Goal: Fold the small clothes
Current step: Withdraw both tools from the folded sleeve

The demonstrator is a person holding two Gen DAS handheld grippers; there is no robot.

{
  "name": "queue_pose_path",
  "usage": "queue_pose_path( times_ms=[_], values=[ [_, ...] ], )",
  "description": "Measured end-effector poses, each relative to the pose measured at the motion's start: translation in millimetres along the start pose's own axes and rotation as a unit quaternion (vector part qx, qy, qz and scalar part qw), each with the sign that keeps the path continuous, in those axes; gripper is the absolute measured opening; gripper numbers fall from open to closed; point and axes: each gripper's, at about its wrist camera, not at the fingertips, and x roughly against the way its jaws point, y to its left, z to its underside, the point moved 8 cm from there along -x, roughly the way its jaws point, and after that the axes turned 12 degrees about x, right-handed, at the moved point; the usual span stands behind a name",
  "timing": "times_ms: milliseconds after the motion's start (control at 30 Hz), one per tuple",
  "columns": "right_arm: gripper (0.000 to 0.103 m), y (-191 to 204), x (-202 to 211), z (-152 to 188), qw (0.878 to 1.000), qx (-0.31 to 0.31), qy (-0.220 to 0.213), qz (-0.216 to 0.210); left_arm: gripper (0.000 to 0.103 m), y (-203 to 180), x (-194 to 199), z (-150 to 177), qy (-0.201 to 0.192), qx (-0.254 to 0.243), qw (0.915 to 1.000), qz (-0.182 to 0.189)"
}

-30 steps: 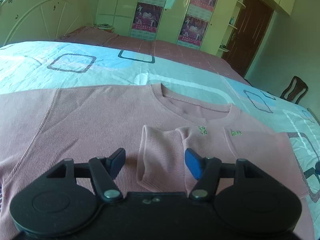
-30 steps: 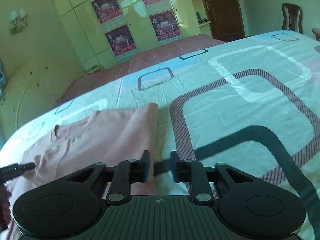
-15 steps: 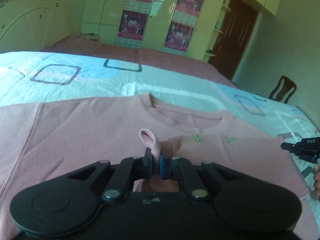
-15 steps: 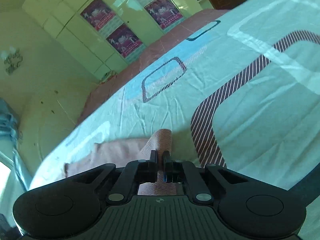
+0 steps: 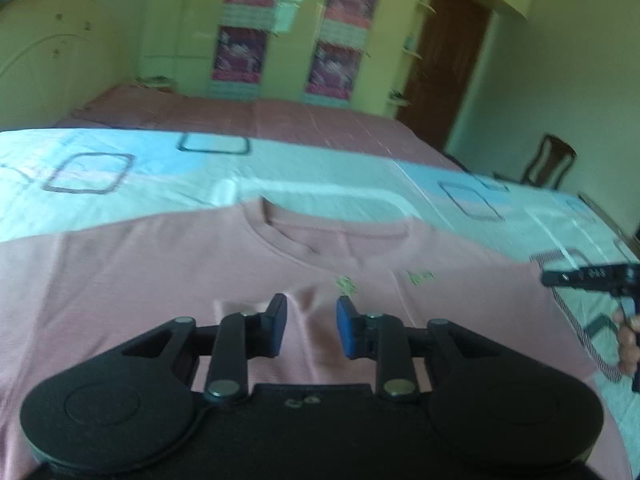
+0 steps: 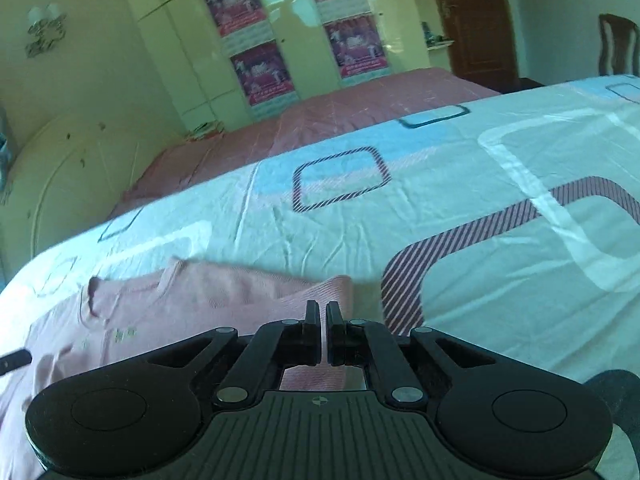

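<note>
The left gripper (image 5: 310, 322), a black two-finger tool with blue pads, has its jaws parted and opening. Its 2 blue pads (image 5: 347, 330) stand apart over the chest of the pink ribbed long-sleeved top (image 5: 160, 264), and nothing is pinched between them; the cloth lies below the gap, slightly rumpled just ahead of the tips.

The right gripper (image 6: 323, 312), the same black make, has its jaws drawn almost together with only a thin slit between them. A raised fold of the pink top's ribbed cloth (image 6: 320, 292) stands right at the fingertips and passes under them, lifted clear of the sheet. Whether the cloth actually sits inside the slit cannot be told from this view. In the left wrist view this right gripper (image 5: 588, 278) shows at the far right edge, with the person's hand (image 5: 628, 340) on its handle.

The pink top lies spread flat on the bed, neckline (image 5: 336, 236) away from the camera, with 2 small green embroidered marks (image 5: 346, 284) on the chest. It rests on a pale blue and white bedsheet printed with rounded squares (image 6: 480, 200), some outlined in dark stripes. Beyond the sheet lies a dusty pink quilted cover (image 5: 248, 120).

No containers appear in either view. Behind the bed stand cream wardrobe doors with 4 purple posters (image 6: 256, 40), a brown wooden door (image 5: 440, 60) and a dark wooden chair (image 5: 548, 160).
</note>
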Motion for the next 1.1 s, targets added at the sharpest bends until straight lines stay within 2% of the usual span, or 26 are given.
queue_pose_path(
  times_ms=[33,67,133,200,300,367,467,533,567,667,700,767,867,967,1067,1100],
  values=[
    [0.004,0,-13,3,1.0,0.003,0.022,0.009,0.036,-7,-12,5,0.017,-0.017,0.9997,-0.005],
    [0.003,-3,-21,0,1.0,-0.001,0.019,0.018,0.038,-11,-24,8,0.024,-0.032,0.999,-0.018],
    [0.004,-10,-31,-11,0.999,-0.017,0.013,0.029,0.045,-13,-41,9,0.02,-0.047,0.998,-0.038],
    [0.004,-12,-38,-15,0.999,-0.009,0.015,0.036,0.051,-12,-47,5,0.012,-0.04,0.9983,-0.041],
    [0.004,-9,-30,-14,0.999,0.015,0.02,0.039,0.049,-16,-40,0,0.003,-0.028,0.9987,-0.042],
    [0.004,-2,-11,-11,0.999,0.017,0.005,0.034,0.05,-26,-28,-5,-0.014,-0.019,0.9996,-0.016],
    [0.004,26,2,6,0.999,0.036,0.011,-0.003,0.051,-53,-31,6,-0.001,-0.035,0.9993,0.01],
    [0.004,46,0,17,0.997,0.069,0.017,-0.018,0.051,-64,-41,15,0.01,-0.059,0.9982,-0.001],
    [0.004,49,-2,22,0.996,0.083,0.018,-0.011,0.051,-63,-45,18,0.016,-0.06,0.998,-0.007],
    [0.003,30,-2,24,0.999,0.043,0.012,0.002,0.051,-38,-47,17,0.015,-0.046,0.9978,-0.045],
    [0.003,23,0,22,1.0,0.029,0.01,0.005,0.044,-26,-46,17,0.016,-0.044,0.9972,-0.059],
    [0.004,18,2,21,0.999,0.033,0.014,0.016,0.042,-15,-41,18,0.022,-0.038,0.998,-0.044],
    [0.004,18,4,25,0.999,0.032,0.02,0.014,0.041,-26,-39,17,0.026,-0.069,0.9953,-0.063],
    [0.004,22,17,25,0.999,0.019,0.023,0.014,0.053,-39,-27,17,0.019,-0.057,0.9969,-0.05],
    [0.004,37,38,38,0.999,0.044,0.02,0.023,0.078,-44,-12,29,0.009,-0.073,0.9955,-0.059],
    [0.004,40,41,47,0.998,0.05,0.027,0.026,0.073,-41,-13,37,0.021,-0.082,0.9941,-0.069]
  ],
)
